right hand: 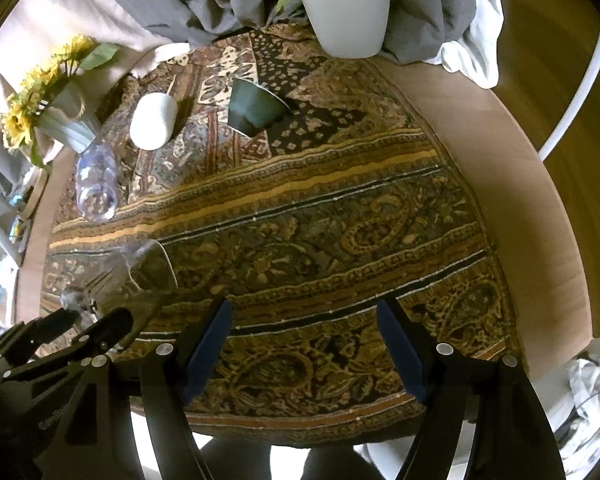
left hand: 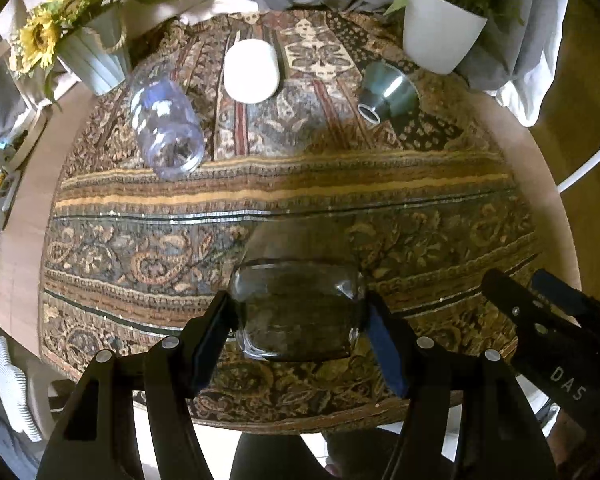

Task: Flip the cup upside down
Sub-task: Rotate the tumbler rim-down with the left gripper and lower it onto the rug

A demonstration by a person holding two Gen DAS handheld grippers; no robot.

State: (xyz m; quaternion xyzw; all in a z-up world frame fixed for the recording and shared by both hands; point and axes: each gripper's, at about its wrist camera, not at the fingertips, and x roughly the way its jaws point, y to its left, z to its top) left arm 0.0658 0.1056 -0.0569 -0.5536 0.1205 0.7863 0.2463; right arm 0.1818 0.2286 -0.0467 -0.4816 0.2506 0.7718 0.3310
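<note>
- Your left gripper [left hand: 300,320] points forward over the near edge of the round, patterned-cloth surface [left hand: 340,196]; its blue-padded fingers [left hand: 384,344] clamp the clear glass cup [left hand: 298,308] from both sides.
- The cup sits low over the cloth; contact cannot be confirmed.
- Your right gripper [right hand: 304,344] sits alongside, its fingers [right hand: 400,344] spread wide with nothing between them.

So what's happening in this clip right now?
A person with two handheld grippers is working on cups on a patterned cloth. The left gripper is closed on a clear glass near the table's front edge. The right gripper is open and empty. Three other cups sit further back.
</note>
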